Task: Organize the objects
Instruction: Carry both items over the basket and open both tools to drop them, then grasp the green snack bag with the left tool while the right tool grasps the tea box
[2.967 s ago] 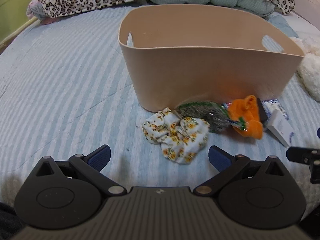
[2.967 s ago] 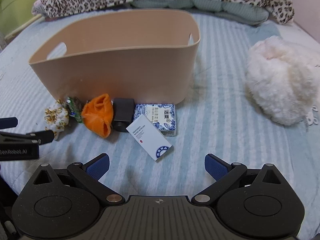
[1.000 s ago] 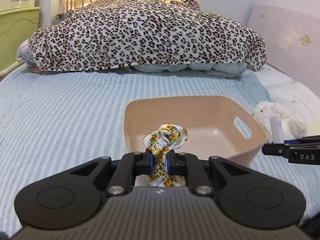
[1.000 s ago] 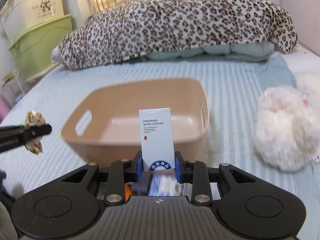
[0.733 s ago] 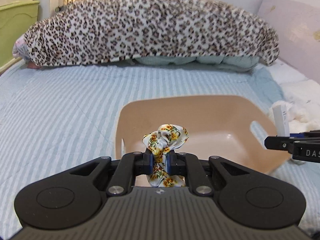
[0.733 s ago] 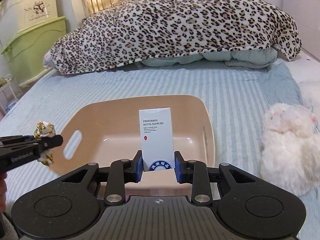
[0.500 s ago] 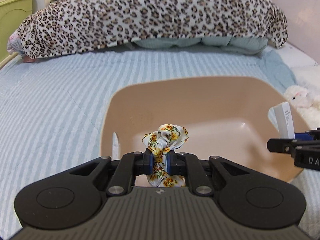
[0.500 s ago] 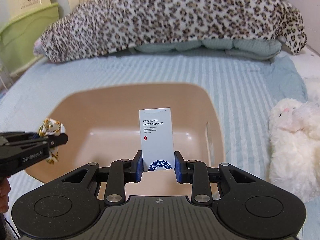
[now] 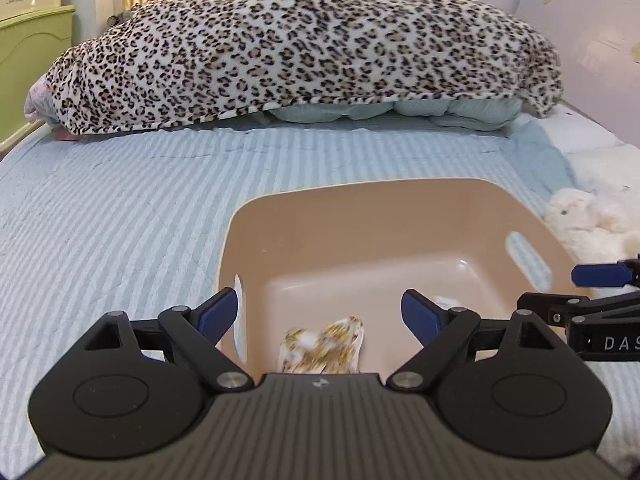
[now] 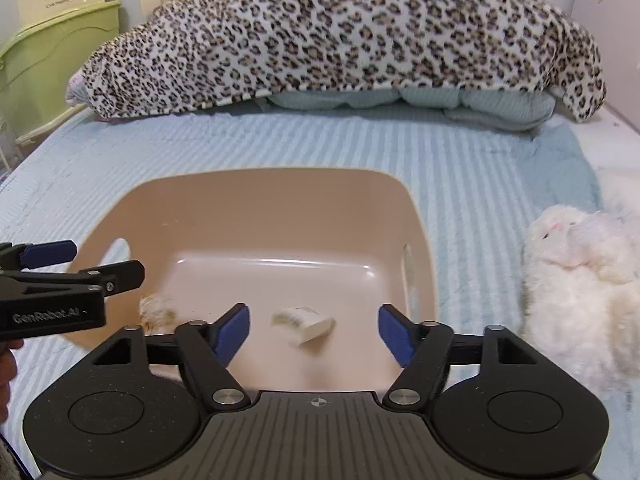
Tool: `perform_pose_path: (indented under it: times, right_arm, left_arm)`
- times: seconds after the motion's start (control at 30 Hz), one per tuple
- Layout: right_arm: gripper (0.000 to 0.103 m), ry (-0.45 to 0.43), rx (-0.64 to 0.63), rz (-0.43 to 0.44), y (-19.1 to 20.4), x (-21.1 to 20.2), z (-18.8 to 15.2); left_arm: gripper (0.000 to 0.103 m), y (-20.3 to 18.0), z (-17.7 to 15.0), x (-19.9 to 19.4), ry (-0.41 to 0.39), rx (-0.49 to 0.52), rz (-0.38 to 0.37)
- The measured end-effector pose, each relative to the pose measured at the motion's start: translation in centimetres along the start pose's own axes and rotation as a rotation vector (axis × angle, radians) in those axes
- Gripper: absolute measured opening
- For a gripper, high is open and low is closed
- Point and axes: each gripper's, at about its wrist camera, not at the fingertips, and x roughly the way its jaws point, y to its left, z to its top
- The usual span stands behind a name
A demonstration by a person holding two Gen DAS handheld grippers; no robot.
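The floral scrunchie [image 9: 322,346] is motion-blurred and partly cut off by the left gripper [image 9: 319,314] body at lower centre; the white hotel-supplies box [image 10: 304,325] is blurred too, its print unreadable. Both items are inside the beige plastic basket [image 10: 256,216] at frame centre, which rests on the striped bed [image 10: 480,168]. Left gripper jaws: spread wide, holding nothing. Right gripper [image 10: 314,330] jaws: spread wide, holding nothing. A white plush toy [image 10: 580,280] lies just beside the basket, at right.
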Motion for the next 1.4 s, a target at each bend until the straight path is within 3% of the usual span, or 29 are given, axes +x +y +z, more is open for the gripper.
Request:
perform_pose_path:
  times: [0.13, 0.23, 0.57, 0.8, 1.0, 1.3, 1.4]
  right_arm:
    - [0.097, -0.011, -0.007, -0.016, -0.5, -2.7, -1.0]
    - [0.102, -0.001, -0.004, -0.018, -0.9, -3.9, -2.3]
    - [0.103, 0.115, 0.03, -0.051, -2.2, -3.6, -7.1]
    - [0.103, 0.184, 0.023, -0.067, -2.0, -1.7, -9.6]
    - [0.103, 0.217, 0.009, -0.071, -1.5, 0.5, -10.6]
    - [0.103, 0.207, 0.019, -0.047, -0.9, 3.1, -10.9]
    - [0.1, 0.198, 0.035, -0.031, -0.7, 3.8, -10.7]
  left_arm:
    - [0.096, -0.5, -1.1, -2.7, -0.009, 0.032, 0.003]
    - [0.096, -0.9, -2.6, -4.3, -0.004, 0.056, -0.008]
    - [0.096, -0.4, -8.2, -4.9, 0.106, -0.011, -0.009]
    - [0.096, -0.5, -10.7, -2.7, 0.176, 0.008, -0.016]
    - [0.096, -0.2, -11.5, -0.4, 0.219, -0.04, -0.031]
    - [0.09, 0.6, -12.0, 1.1, 0.209, -0.087, -0.067]
    - [0.083, 0.3, -12.3, 1.3, 0.195, -0.062, -0.071]
